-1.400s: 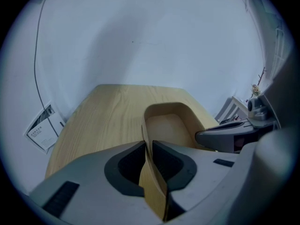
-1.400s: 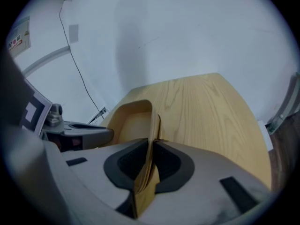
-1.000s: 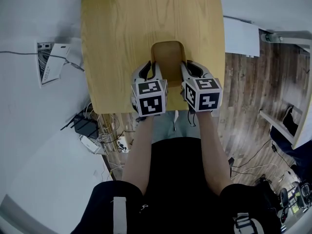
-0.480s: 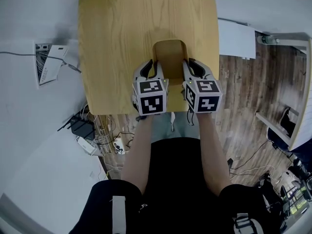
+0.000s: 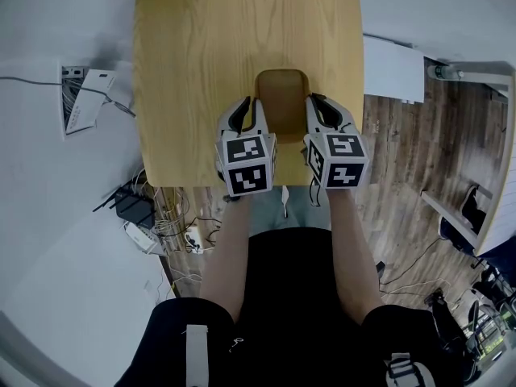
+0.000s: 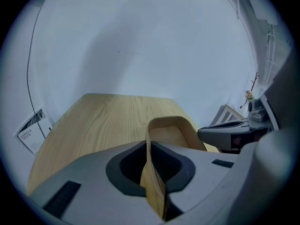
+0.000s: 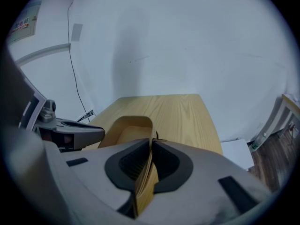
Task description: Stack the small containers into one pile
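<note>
only one container [image 5: 280,95] showed, near the table's [image 5: 201,47] front edge, so the pile looked made or nearly so; whether others nested inside it could not be told. its hollow looked empty. the left gripper [image 5: 252,113] pinched its left wall, the right gripper [image 5: 315,113] its right wall.

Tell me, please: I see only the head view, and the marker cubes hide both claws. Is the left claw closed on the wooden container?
Observer: Yes. The left gripper view shows the left claw shut on the thin left wall of the wooden container.
Operator: And the right claw?
Observer: The right gripper view shows the right claw shut on the opposite wall, with the wood seen edge-on.
</note>
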`<action>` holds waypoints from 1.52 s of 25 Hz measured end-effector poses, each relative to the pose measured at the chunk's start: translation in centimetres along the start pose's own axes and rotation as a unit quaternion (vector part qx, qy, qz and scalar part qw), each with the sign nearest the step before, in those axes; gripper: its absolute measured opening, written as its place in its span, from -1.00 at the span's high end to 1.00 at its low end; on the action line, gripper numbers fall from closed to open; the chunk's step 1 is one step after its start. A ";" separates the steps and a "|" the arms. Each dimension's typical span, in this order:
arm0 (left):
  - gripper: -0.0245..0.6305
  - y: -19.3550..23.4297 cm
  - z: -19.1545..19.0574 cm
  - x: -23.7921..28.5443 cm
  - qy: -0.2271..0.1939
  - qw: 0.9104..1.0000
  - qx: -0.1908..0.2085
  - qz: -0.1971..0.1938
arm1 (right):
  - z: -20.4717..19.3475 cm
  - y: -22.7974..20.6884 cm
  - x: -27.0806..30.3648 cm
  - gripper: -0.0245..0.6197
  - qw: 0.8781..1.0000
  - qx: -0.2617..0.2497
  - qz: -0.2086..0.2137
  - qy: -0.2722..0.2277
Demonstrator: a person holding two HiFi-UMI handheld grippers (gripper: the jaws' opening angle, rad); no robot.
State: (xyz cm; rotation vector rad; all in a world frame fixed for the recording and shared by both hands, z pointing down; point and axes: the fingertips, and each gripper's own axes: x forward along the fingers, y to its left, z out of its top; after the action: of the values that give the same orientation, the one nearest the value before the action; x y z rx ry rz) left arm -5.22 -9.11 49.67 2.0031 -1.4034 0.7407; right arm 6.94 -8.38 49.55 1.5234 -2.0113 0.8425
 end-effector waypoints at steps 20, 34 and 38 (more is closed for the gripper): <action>0.91 0.1 -1.6 0.8 0.018 1.000 -0.002 0.004 | -1.5 0.6 1.0 0.90 1.000 -0.017 0.012 0.018; 0.91 0.3 2.2 -0.4 -0.028 0.999 -0.022 -0.001 | 2.9 0.5 -0.5 0.90 0.999 -0.031 0.028 -0.019; 0.91 -0.2 4.9 -1.6 -0.066 0.997 -0.025 -0.007 | 5.4 1.4 -1.6 0.90 0.996 -0.046 0.055 -0.052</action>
State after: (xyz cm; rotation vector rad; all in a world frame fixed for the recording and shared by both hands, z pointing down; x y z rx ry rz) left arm -4.96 -11.67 45.17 2.0532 -1.4661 0.5705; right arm 6.00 -10.96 44.43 1.4438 -2.1948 0.7158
